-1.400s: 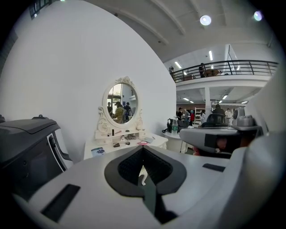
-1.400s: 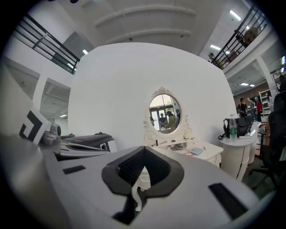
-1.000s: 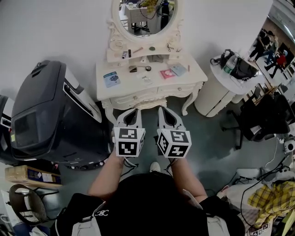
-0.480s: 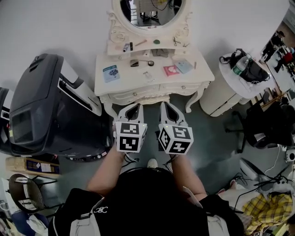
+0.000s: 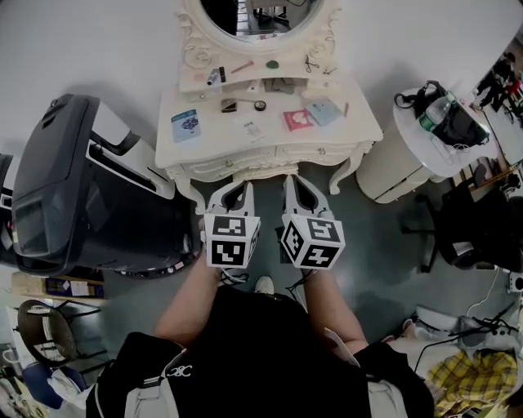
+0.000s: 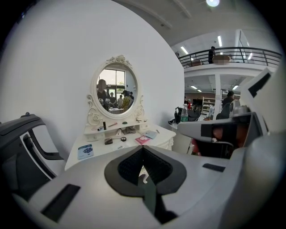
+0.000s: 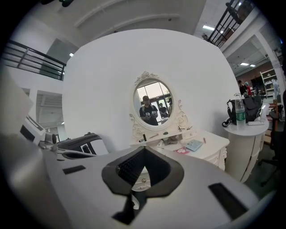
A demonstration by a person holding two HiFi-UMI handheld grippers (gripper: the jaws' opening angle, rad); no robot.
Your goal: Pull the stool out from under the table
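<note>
Two tools, one stool, one bench; entries by view.

Head view. Left tool [image 5: 237, 189] and right tool [image 5: 294, 184] are held side by side, tips aimed at the front edge of the bench [image 5: 237, 147], a white carved piece with an oval mirror [image 5: 245, 20]. Stool [image 5: 261, 173]: only a pale strip shows, tucked under the front apron between the two front legs. It is taken to be the seat edge, long axis parallel with the bench front. It lies straight ahead of and below both tips, centred on the gap between them, so neither hand is nearer. Bulky black machine [image 5: 57, 188] at left, round white stand [image 5: 380, 175] at right.

Left gripper view. Pads clenched tip to tip, nothing between them. Bench top, mirror and the right tool show. The stool does not, save perhaps a small white curl [image 6: 144, 179] below the tips: stool or bench leg, cannot tell.

Right gripper view. Pads likewise closed and empty. A drawer knob [image 7: 142, 180] shows through the gap; no stool. Judgement: both tools must go lower to reach it.
</note>
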